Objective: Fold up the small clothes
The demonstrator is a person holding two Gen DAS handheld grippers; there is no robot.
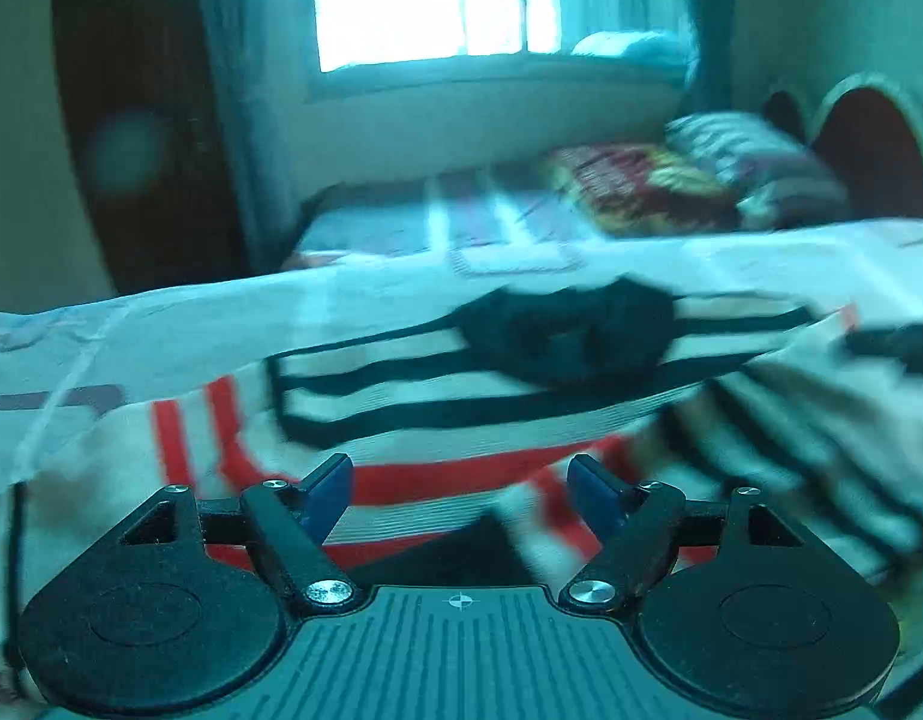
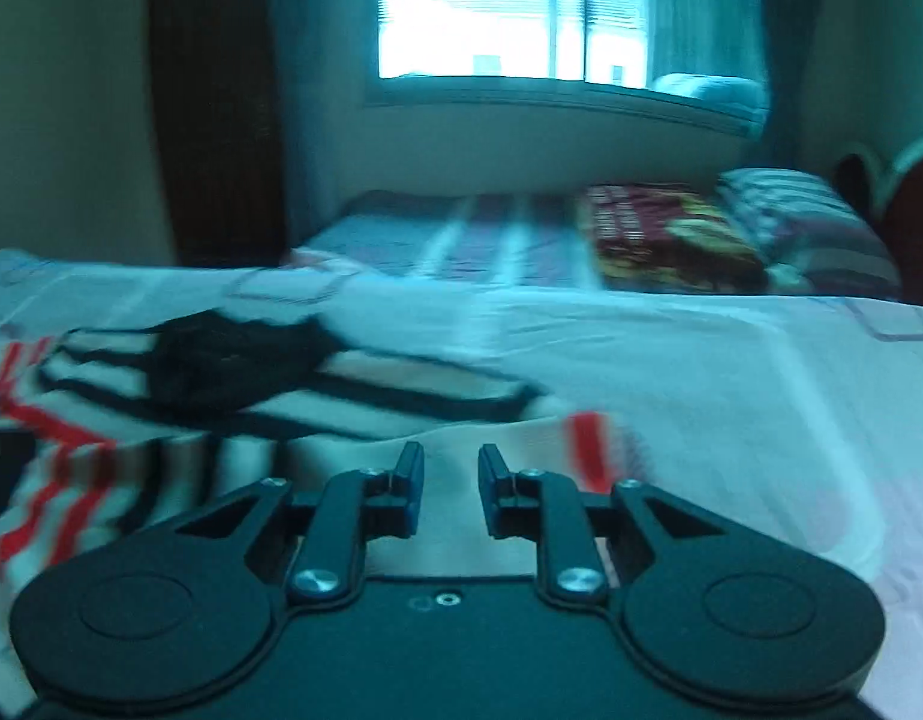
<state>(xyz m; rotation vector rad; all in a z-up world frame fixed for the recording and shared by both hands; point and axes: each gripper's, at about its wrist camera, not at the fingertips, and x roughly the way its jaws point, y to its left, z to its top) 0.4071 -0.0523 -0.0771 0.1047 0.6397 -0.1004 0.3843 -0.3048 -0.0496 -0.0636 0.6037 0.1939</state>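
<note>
A small white garment (image 1: 437, 414) with black and red stripes and a black collar (image 1: 569, 330) lies spread on the white sheet (image 1: 161, 324). In the left wrist view my left gripper (image 1: 461, 477) hovers over its red-striped lower part, blue pads far apart and nothing between them. The garment's right side looks bunched and blurred. In the right wrist view the same garment (image 2: 401, 387) lies to the left and ahead. My right gripper (image 2: 451, 474) sits over its pale right edge, jaws only narrowly apart, and no cloth shows pinched between the pads.
The white sheet (image 2: 731, 372) stretches bare to the right of the garment. Beyond it lies a bed with a patterned red and yellow pillow (image 2: 659, 234) and a striped pillow (image 2: 803, 210). A bright window (image 2: 509, 12) and a dark wooden door (image 1: 143, 120) stand behind.
</note>
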